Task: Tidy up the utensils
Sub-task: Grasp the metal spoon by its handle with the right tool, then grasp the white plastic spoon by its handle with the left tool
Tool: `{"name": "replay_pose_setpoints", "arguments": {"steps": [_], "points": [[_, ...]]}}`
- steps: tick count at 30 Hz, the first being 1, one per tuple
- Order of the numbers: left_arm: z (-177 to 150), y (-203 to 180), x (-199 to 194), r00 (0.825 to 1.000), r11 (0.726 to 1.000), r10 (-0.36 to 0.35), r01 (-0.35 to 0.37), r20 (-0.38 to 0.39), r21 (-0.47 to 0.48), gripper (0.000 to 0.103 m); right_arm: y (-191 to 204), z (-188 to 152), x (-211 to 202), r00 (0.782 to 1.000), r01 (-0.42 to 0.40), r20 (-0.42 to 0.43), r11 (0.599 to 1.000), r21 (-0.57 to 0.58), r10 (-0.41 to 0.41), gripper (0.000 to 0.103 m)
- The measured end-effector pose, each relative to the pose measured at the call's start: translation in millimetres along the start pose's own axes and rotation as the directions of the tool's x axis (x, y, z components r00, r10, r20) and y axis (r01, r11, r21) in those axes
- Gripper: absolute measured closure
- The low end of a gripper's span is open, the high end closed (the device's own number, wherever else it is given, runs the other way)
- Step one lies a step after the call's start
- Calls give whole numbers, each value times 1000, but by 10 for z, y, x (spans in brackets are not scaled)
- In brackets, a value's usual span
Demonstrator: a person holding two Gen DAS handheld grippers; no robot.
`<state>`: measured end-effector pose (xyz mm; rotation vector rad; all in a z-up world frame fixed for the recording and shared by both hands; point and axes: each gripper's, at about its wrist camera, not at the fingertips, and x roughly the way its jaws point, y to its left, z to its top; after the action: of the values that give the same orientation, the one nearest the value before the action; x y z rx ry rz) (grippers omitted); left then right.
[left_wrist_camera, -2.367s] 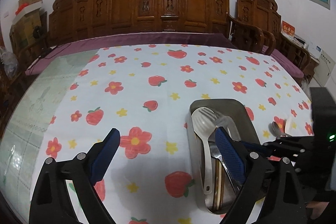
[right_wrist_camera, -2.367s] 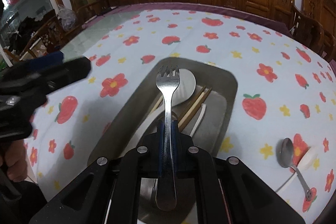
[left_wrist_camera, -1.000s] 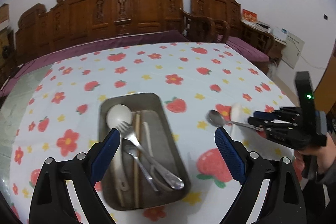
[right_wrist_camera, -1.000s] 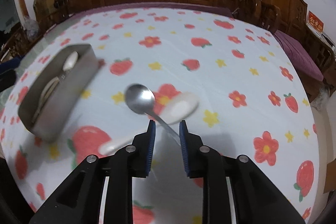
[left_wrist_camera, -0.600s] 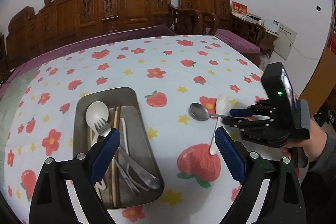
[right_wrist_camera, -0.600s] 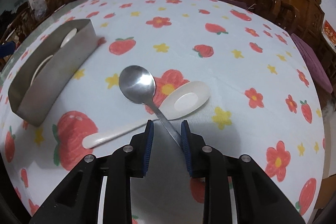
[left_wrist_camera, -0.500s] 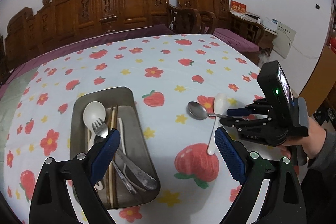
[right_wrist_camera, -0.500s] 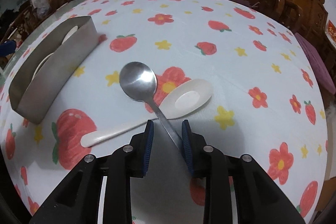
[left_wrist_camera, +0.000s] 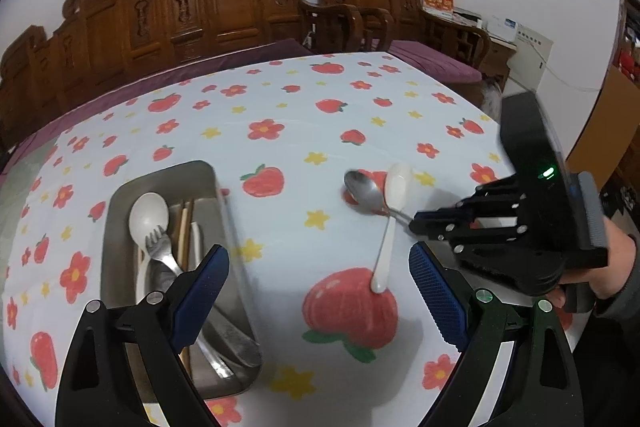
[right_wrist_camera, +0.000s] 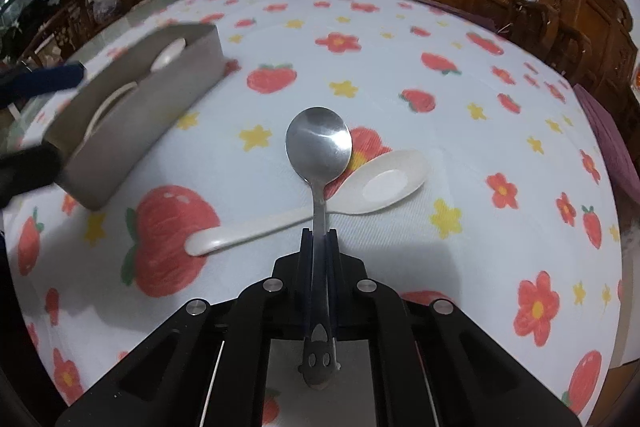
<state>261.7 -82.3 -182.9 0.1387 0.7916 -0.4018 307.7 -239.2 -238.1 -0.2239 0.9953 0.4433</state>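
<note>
1. Plainly, the shiny steel spoon with the round bowl (right_wrist_camera: 319, 146) is the thing in hand: a stiff, light, slick piece of metal, thin in the handle, so it can pivot or slide between pads if pinched too near one end.
2. The right gripper (right_wrist_camera: 320, 233) has its jaws pressed together on that handle, a little below the neck; the handle's decorated end sticks out behind the pads toward the camera, and the bowl points forward, away from the claw.
3. I judge the hold fair but front-heavy: the bowl hangs well ahead of the pads, so a quick swing may let it droop.
4. The spoon's neck crosses over the cream plastic soup spoon (right_wrist_camera: 312, 201), which lies flat on the strawberry-and-flower tablecloth (right_wrist_camera: 460, 99); whether the steel bowl is clear of the cloth I cannot tell.
5. The plastic spoon looks light and smooth too; its long handle seems the best place to grip it.
6. The rectangular steel tray (left_wrist_camera: 120, 199), holding a white spoon, a fork and wooden chopsticks, sits well apart to the left.
7. The left gripper (left_wrist_camera: 320, 291) has its blue-padded fingers wide apart with nothing between them, above the cloth between tray and spoons.
</note>
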Motion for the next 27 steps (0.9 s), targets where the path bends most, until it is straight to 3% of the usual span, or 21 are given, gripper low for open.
{"name": "replay_pose_setpoints", "arguments": {"steps": [3,9,19,27], "points": [[-14,-88,59,1000,1000,-4,5,-8,30,15,-60,-21,-226,998,4,66,999,45,-7,96],[-1,-269,224,999,997,-18,20,-29,68,17,-285,-142,-438,993,40,107,991,129,-54,95],[4,-453,641,994,994,-48,58,-100,91,46,-568,-269,-446,991,45,114,981,187,-67,95],[-86,-481,827,988,993,-59,73,-146,91,59,-642,-278,-483,990,29,132,978,208,-57,95]]}}
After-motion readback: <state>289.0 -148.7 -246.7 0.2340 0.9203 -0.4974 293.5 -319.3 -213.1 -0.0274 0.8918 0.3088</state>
